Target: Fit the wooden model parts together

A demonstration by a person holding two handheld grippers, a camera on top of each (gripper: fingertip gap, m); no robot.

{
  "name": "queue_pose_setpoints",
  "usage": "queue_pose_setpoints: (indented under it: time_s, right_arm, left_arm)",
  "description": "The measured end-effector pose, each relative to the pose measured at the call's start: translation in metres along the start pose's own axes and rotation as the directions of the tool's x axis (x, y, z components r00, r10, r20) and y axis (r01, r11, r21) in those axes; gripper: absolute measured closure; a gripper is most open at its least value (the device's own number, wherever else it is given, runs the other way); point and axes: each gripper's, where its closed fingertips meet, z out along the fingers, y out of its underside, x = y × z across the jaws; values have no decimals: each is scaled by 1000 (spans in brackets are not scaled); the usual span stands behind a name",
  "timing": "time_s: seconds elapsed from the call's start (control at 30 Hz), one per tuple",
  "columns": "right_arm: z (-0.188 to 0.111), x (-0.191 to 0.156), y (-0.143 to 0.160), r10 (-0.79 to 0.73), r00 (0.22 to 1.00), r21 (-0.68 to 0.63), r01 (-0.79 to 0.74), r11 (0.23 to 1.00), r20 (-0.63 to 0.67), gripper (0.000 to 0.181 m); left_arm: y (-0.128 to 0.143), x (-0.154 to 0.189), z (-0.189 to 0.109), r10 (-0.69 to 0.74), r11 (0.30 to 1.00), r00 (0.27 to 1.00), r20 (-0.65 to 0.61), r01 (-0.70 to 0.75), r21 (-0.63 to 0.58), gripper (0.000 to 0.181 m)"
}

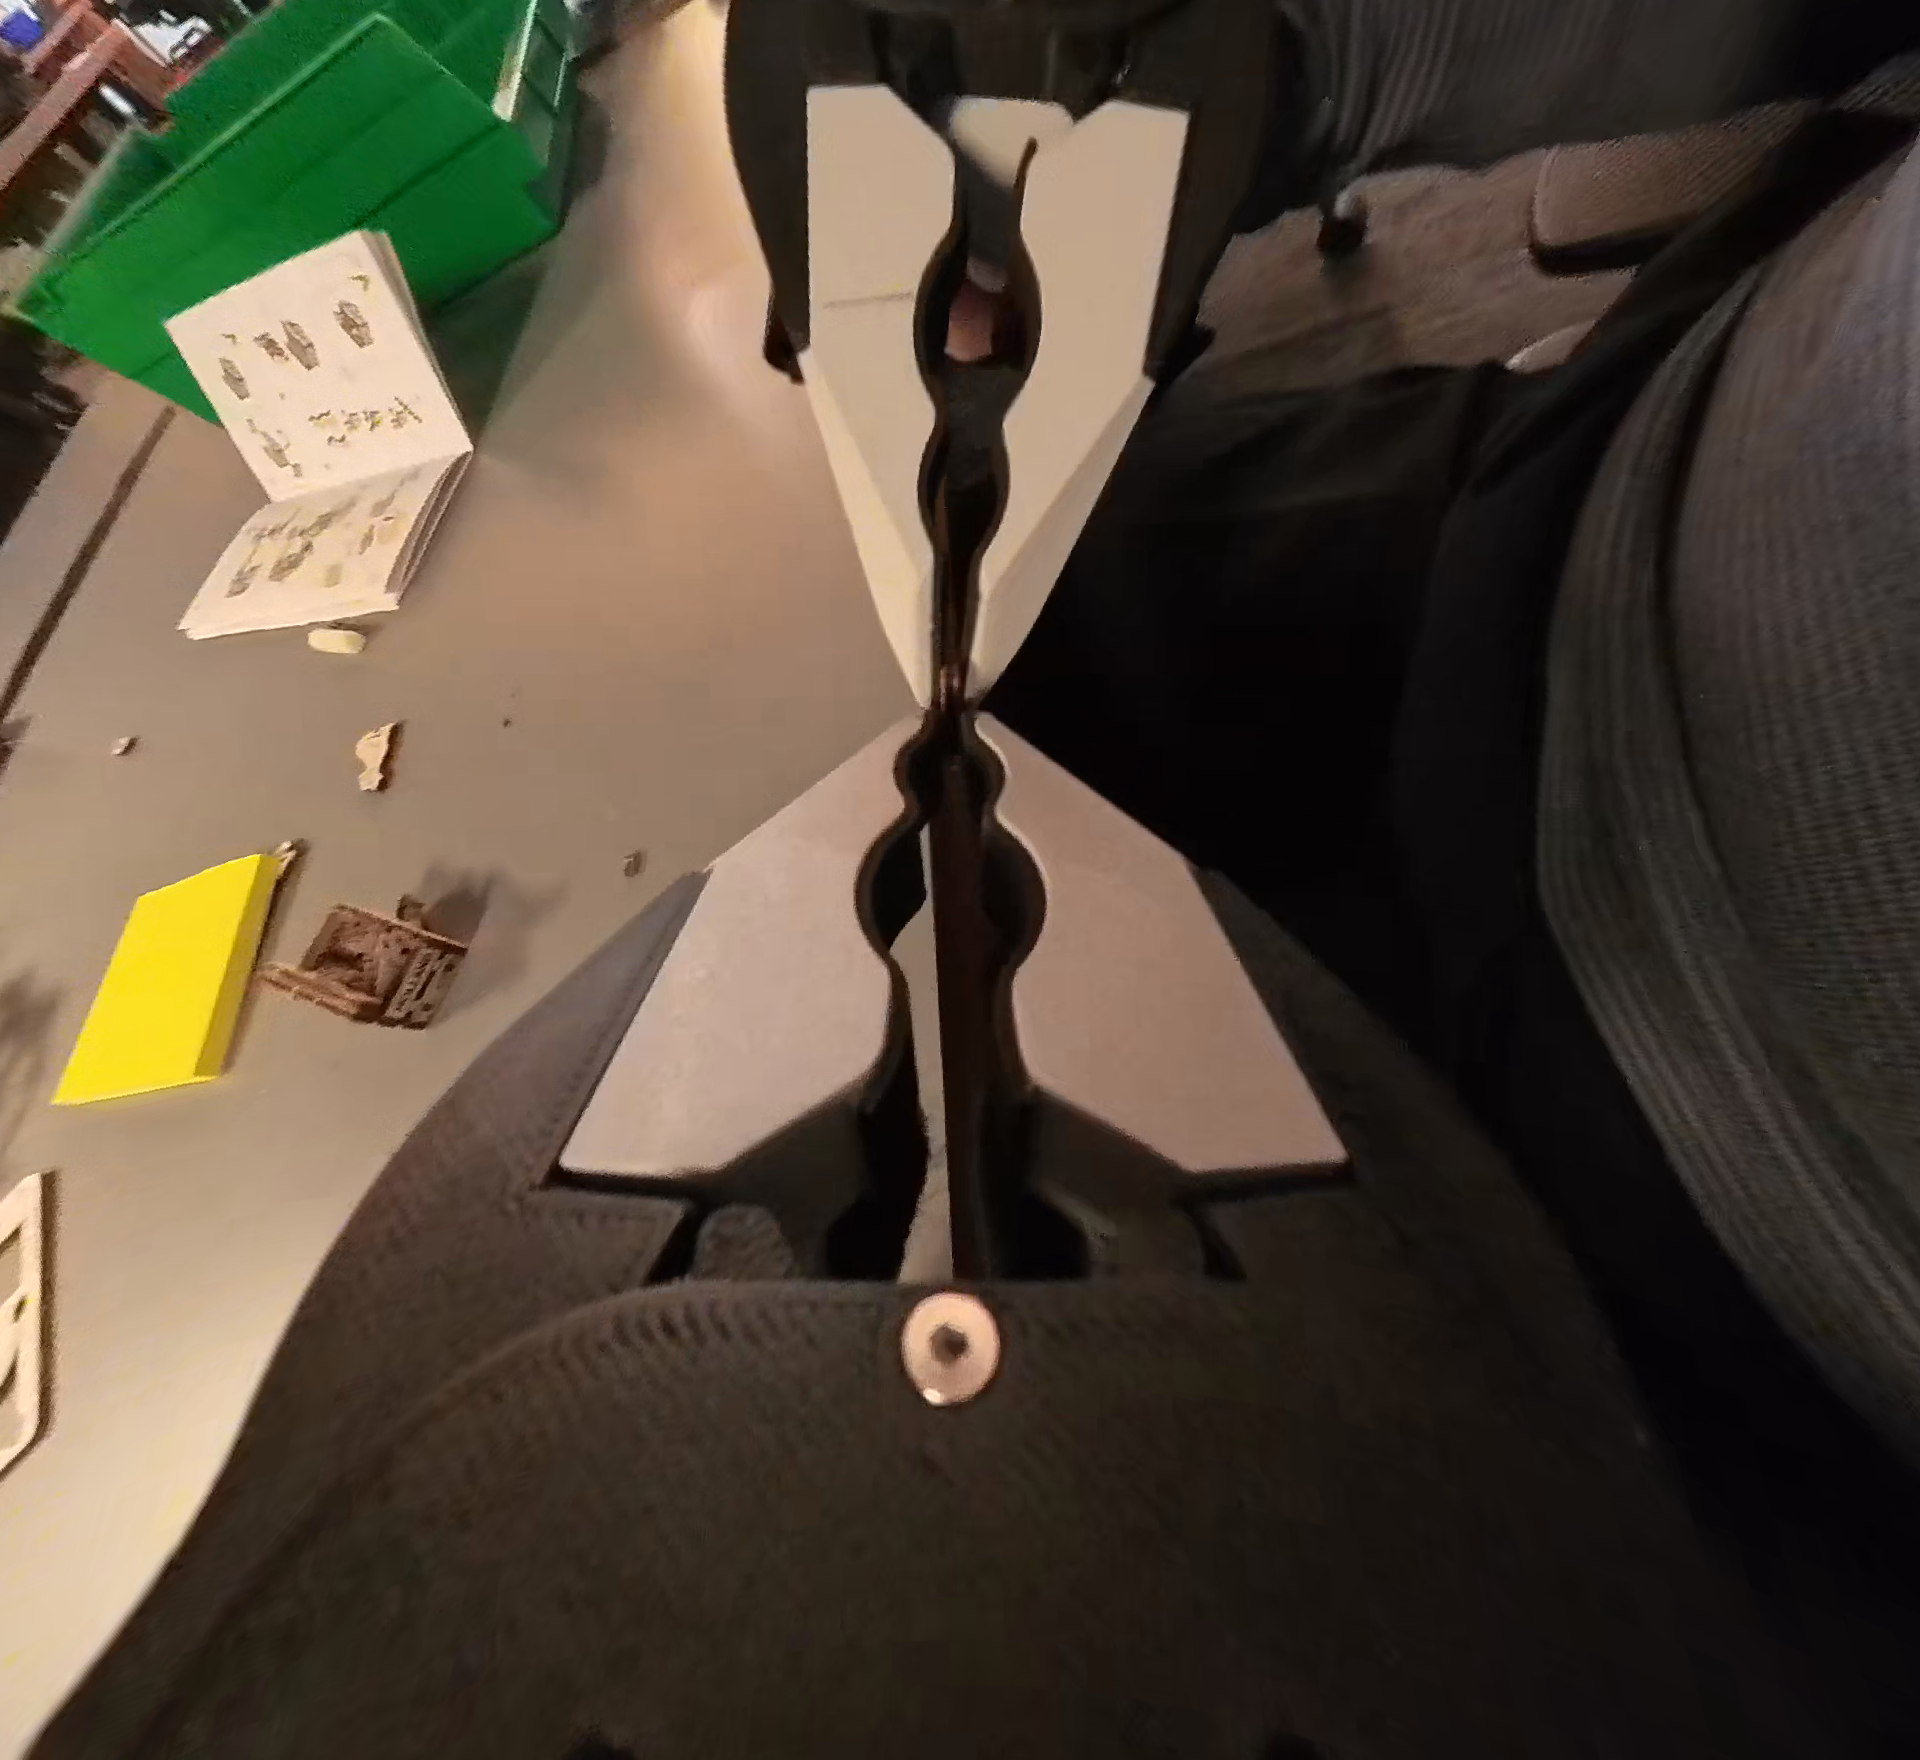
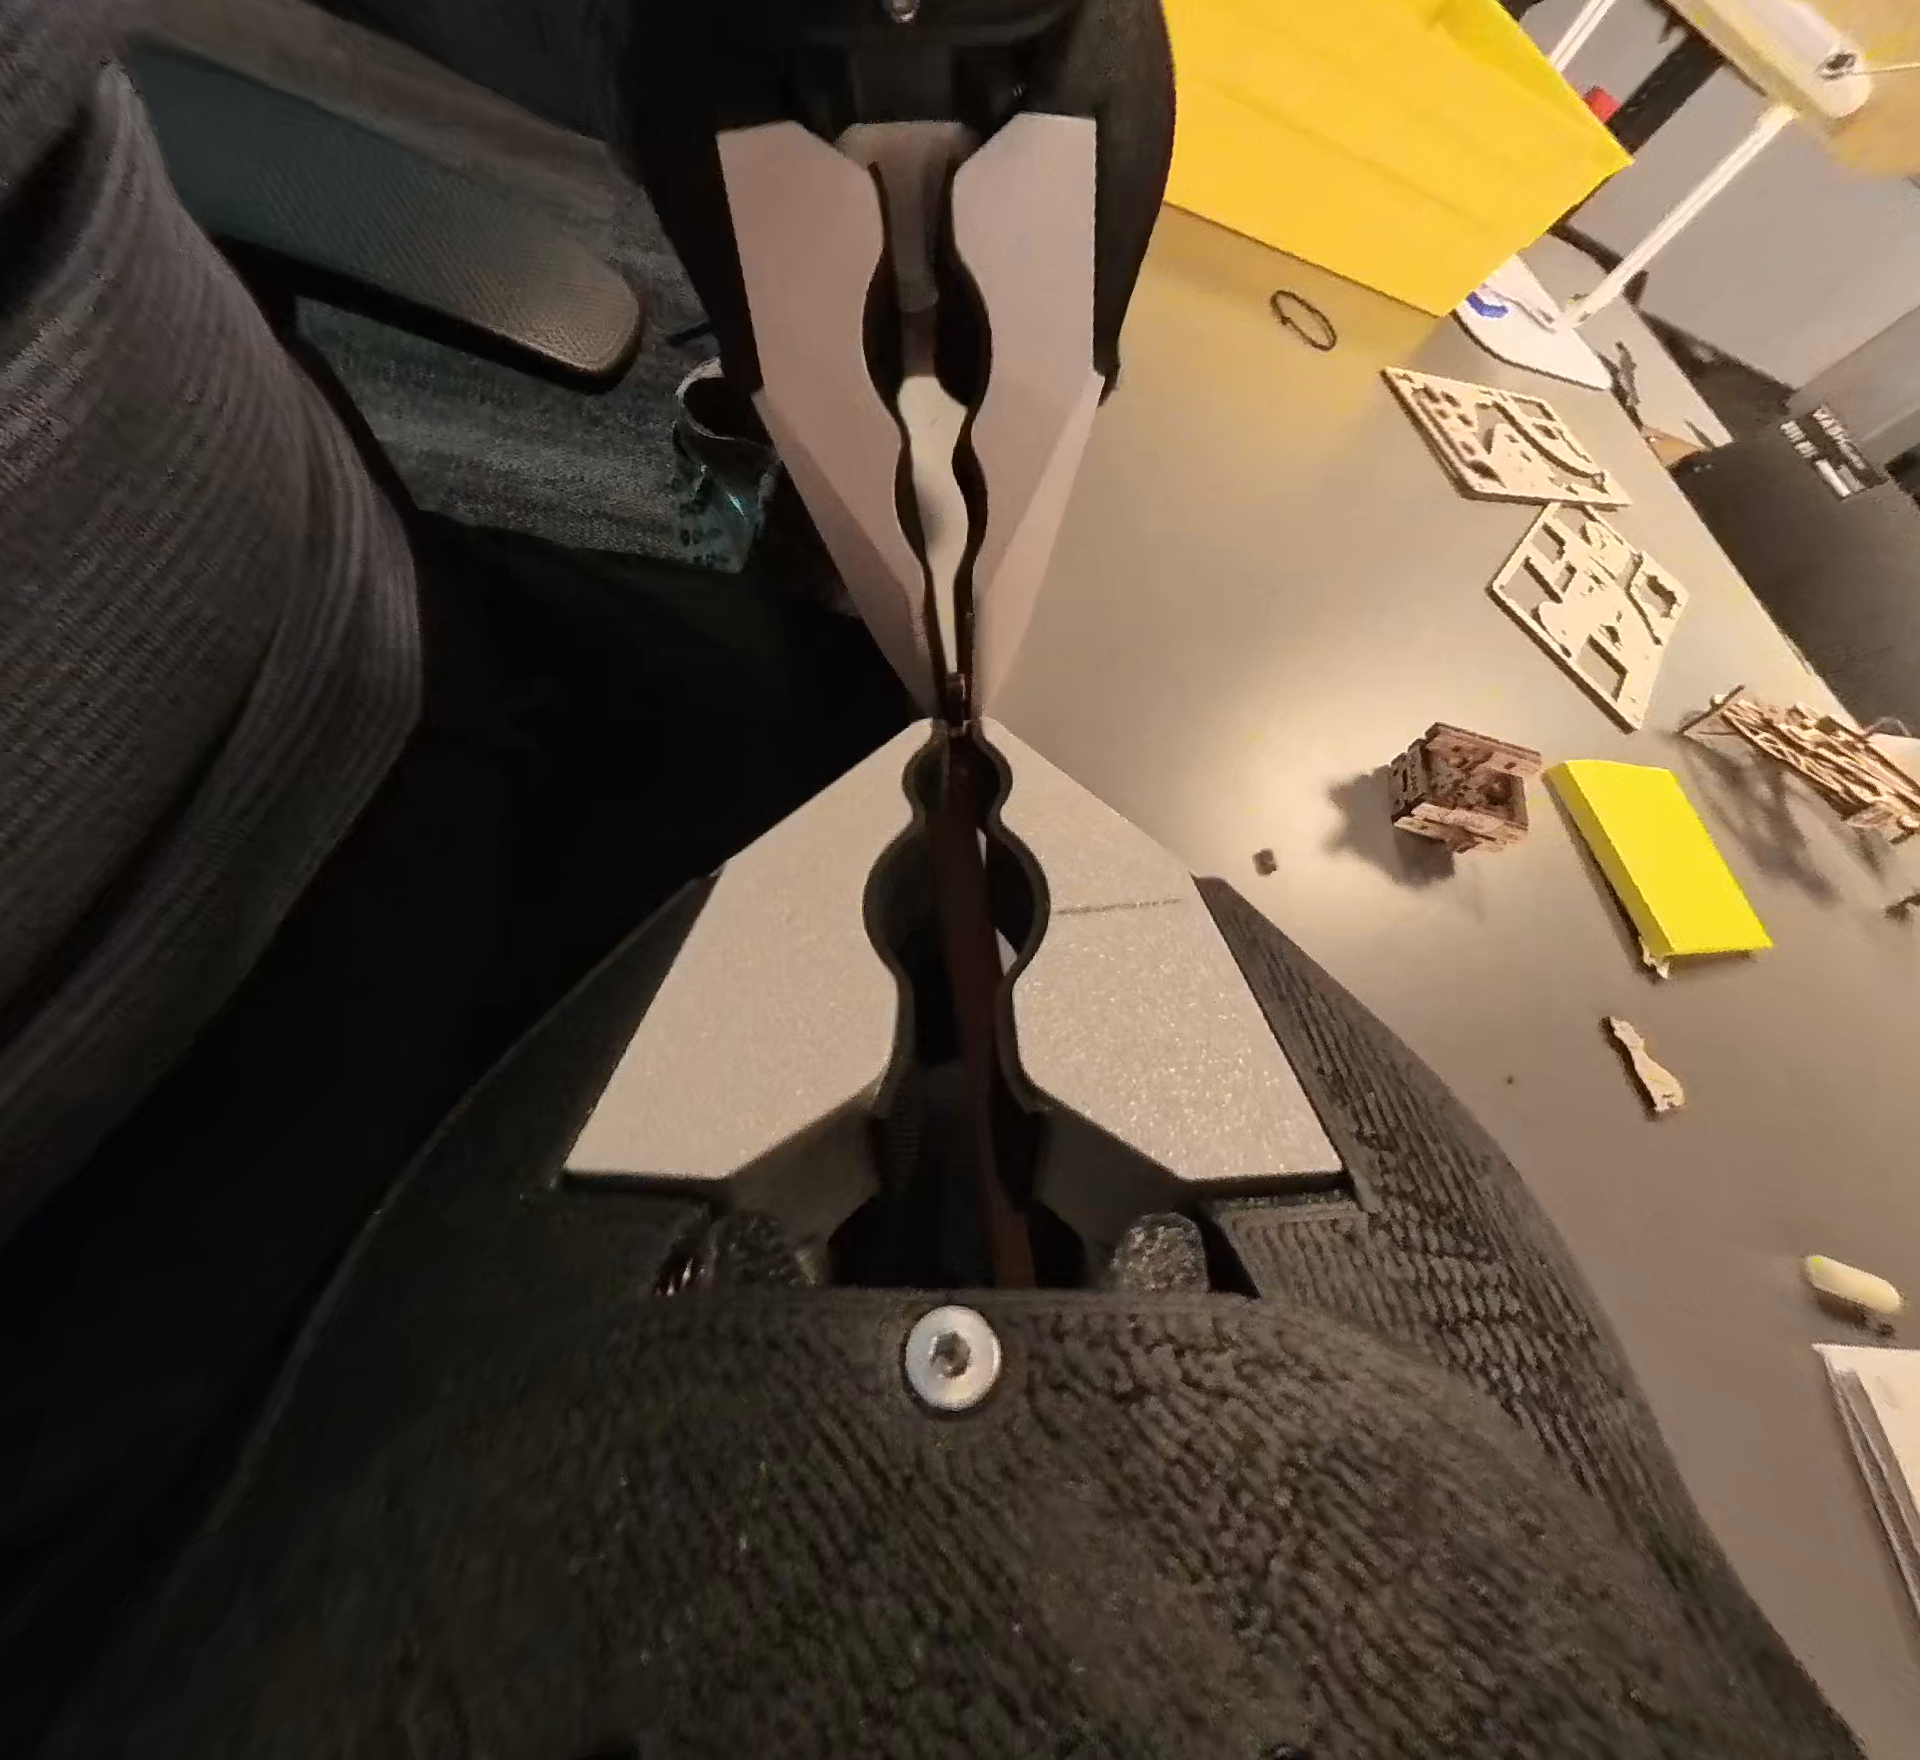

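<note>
Two grippers tip to tip on one thin wooden strip

Left gripper (image 1: 951, 723) and right gripper (image 2: 954, 723) each clench an end of a dark wooden strip (image 1: 954, 983), its long axis running between them; the part-built wooden model (image 2: 1460, 785) lies apart on the grey table (image 2: 1299, 619), nearer the right gripper

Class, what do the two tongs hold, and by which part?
Left tongs and right tongs each clamp a thin dark strip edge-on; which part is unclear.
</note>
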Motion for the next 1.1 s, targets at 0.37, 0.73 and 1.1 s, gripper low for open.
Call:
queue_pose_setpoints:
  time_s: [0.37, 0.73, 1.1]
  right_arm:
    - [-17, 112, 10, 353, 931, 30, -352, 935, -93, 181]
    - [34, 168, 42, 439, 898, -189, -433, 881, -13, 181]
    - [58, 172, 57, 412, 910, -313, -376, 872, 52, 181]
  left_arm:
    - [59, -132, -2, -196, 978, 971, 134, 204, -45, 104]
    - [97, -169, 32, -139, 990, 962, -234, 129, -57, 112]
    - [105, -166, 38, -125, 990, 946, -299, 97, -106, 133]
